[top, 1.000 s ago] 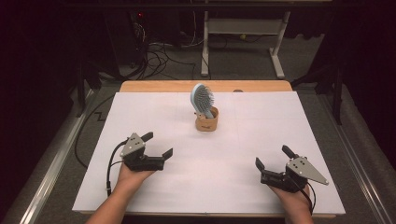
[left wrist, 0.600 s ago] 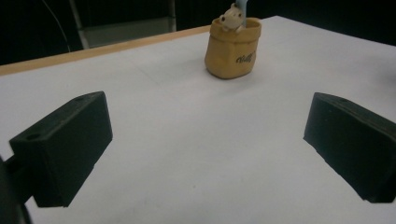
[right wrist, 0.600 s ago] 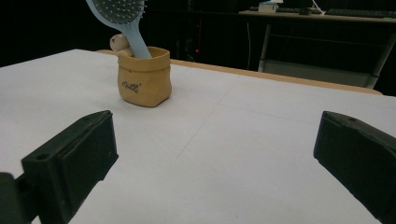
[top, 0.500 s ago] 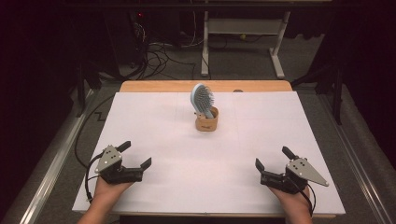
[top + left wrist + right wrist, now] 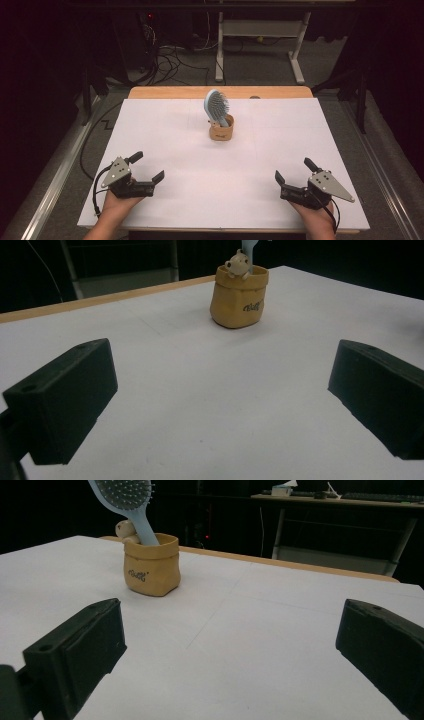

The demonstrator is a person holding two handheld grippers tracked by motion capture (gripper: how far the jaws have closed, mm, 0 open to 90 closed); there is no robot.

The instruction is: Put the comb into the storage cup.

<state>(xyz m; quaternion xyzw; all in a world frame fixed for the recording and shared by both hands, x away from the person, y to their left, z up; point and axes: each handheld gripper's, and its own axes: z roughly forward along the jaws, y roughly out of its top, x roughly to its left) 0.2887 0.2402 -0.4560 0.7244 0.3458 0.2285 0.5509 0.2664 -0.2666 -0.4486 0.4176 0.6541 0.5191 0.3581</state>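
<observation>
White table [image 5: 190, 150] surface carries the left gripper [image 5: 146, 167] at its near left corner, jaws spread wide, holding nothing. Mid-table stands a tan pouch [image 5: 221, 131] with a blue hairbrush [image 5: 217, 106] in it. At the near right, the right gripper [image 5: 294, 176] gapes wide too, empty.

A matt white sheet [image 5: 175, 130], smooth like paper, covers the table, whose far edge [image 5: 170, 92] looks like pale wood. The tan pot [image 5: 151, 565] ahead of the right gripper [image 5: 230, 655] looks matt and bag-like. The hairbrush [image 5: 127, 500] looks like smooth pale-blue plastic.
</observation>
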